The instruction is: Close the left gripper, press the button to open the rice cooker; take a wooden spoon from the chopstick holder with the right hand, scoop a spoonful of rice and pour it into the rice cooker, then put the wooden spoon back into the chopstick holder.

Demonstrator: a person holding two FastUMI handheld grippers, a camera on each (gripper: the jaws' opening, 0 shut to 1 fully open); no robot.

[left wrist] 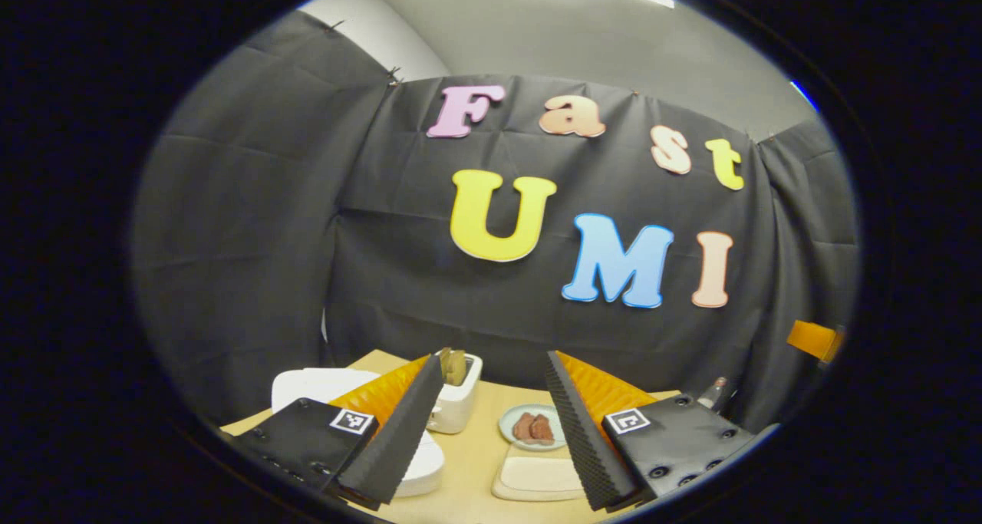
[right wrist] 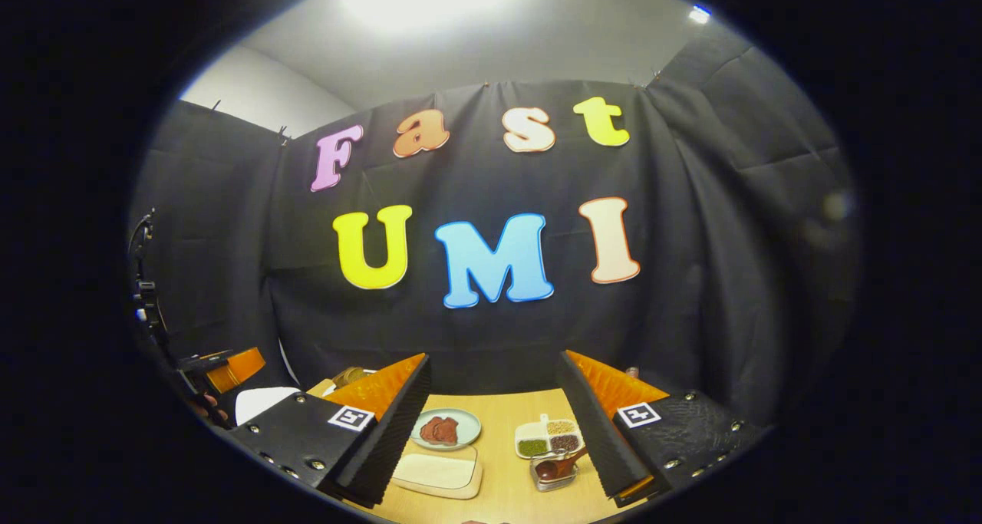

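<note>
Hovering open: left gripper point(left wrist: 495, 370), right gripper point(right wrist: 495, 370)

The rice cooker point(left wrist: 322, 390) sits mostly hidden behind the fingers point(left wrist: 399, 424).

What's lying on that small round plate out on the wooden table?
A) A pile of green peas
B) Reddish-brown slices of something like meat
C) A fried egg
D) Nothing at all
B: in the right gripper view the round plate holds two reddish-brown slices, and the left gripper view shows the same slices on that plate, just behind a pale cutting board.
</note>
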